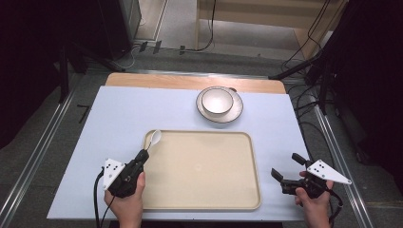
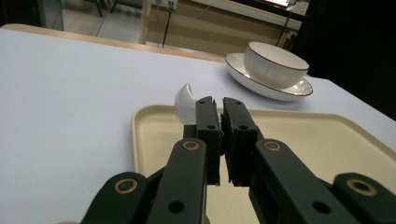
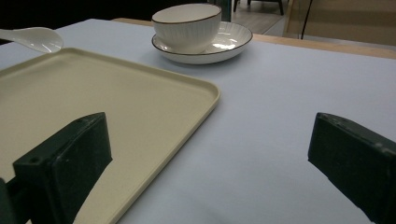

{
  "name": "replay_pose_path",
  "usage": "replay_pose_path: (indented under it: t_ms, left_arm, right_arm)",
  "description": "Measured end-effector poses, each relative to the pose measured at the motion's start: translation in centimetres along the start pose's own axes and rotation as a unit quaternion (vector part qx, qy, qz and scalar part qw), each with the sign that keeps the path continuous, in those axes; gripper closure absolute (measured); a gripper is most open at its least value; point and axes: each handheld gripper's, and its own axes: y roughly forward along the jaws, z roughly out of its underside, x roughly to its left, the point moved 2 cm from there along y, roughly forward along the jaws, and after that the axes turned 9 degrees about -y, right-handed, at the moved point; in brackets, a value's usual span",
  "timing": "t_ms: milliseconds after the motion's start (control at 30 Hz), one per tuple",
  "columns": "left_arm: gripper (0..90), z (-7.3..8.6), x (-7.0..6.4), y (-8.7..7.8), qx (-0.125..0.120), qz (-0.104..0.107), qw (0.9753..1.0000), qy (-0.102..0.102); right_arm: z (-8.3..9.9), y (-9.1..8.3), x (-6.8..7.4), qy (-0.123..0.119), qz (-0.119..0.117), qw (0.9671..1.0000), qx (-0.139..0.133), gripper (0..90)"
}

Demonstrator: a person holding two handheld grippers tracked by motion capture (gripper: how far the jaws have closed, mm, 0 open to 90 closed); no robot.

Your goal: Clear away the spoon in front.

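The left tool (image 1: 142,155) is clamped on the handle of a white ceramic spoon (image 1: 155,138), its jaws pressed together around it. The spoon's bowl pokes out past the jaws and hangs over the near-left corner of the cream tray (image 1: 247,166), tilted up as if carried rather than resting; gripping by the handle leaves the bowl free to be set down or dipped. The right tool (image 1: 285,174) waits beside the tray's right edge, just over the table (image 1: 119,118), jaws spread wide and holding nothing, probably ready to help. Past the tray, a white ribbed bowl (image 1: 217,101) sits inside a dark-rimmed plate (image 1: 236,111); the bowl looks empty, as does the tray.
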Motion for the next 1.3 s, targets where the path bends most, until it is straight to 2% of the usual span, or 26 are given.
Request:
replay_pose_path:
  t_ms: [200,333,467,633,1067,1300]
  left_arm:
    - [86.2,0.8,0.0,-0.7,-0.011,-0.009,0.9999,-0.009]
    - [86.2,1.0,0.0,-1.1,-0.020,-0.022,0.9996,-0.005]
    - [86.2,1.3,0.3,-1.3,-0.004,-0.031,0.9995,-0.009]
    - [86.2,1.7,0.6,-1.6,-0.004,-0.038,0.9992,-0.012]
    - [86.1,2.5,0.3,-1.9,-0.001,-0.045,0.9990,0.004]
    - [86.0,2.9,0.1,-2.0,0.006,-0.046,0.9987,0.022]
  right_arm:
    - [0.0,0.1,0.0,-0.004,-0.001,1.0000,0.001,0.0]
    - [0.0,0.1,0.1,-0.003,0.000,1.0000,0.002,0.0]
    - [0.1,0.1,0.1,-0.004,-0.001,1.0000,0.003,0.0]
    - [0.1,0.2,0.0,-0.004,0.000,1.0000,0.004,0.0]
    - [0.1,0.2,0.2,-0.005,-0.001,1.0000,0.005,0.0]
    - [0.1,0.2,0.3,-0.008,-0.002,1.0000,0.005,0.0]
